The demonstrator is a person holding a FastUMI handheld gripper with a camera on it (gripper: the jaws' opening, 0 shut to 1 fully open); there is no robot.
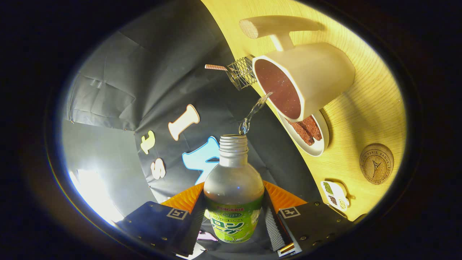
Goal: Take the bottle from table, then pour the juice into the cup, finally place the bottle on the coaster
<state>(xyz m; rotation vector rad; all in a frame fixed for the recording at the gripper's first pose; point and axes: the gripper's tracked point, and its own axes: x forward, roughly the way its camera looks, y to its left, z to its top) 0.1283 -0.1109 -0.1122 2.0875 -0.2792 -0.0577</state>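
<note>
Table [361, 108] appears rolled sideways in the gripper view, because the gripper [234, 216] is tipped over to pour. Cup [306, 77] stands on the table beyond the fingers, a long handle sticking off its side; its mouth faces the bottle neck so it can catch the stream. Bottle [234, 195] sits between the 2 fingers, both pressing its labelled body, neck pointing away from them, cap off. A thin stream [254, 112] arcs from the bottle mouth to the cup rim. Judgement: pour step is underway, and little liquid looks left in the bottle. Plate [317, 144] with brown slices sits touching the cup's far side. Coaster [376, 163] lies apart from cup and plate, bare, ready for the bottle. Small dish [335, 195] lies near the coaster. Wire rack [242, 72] stands just behind the cup.
</note>
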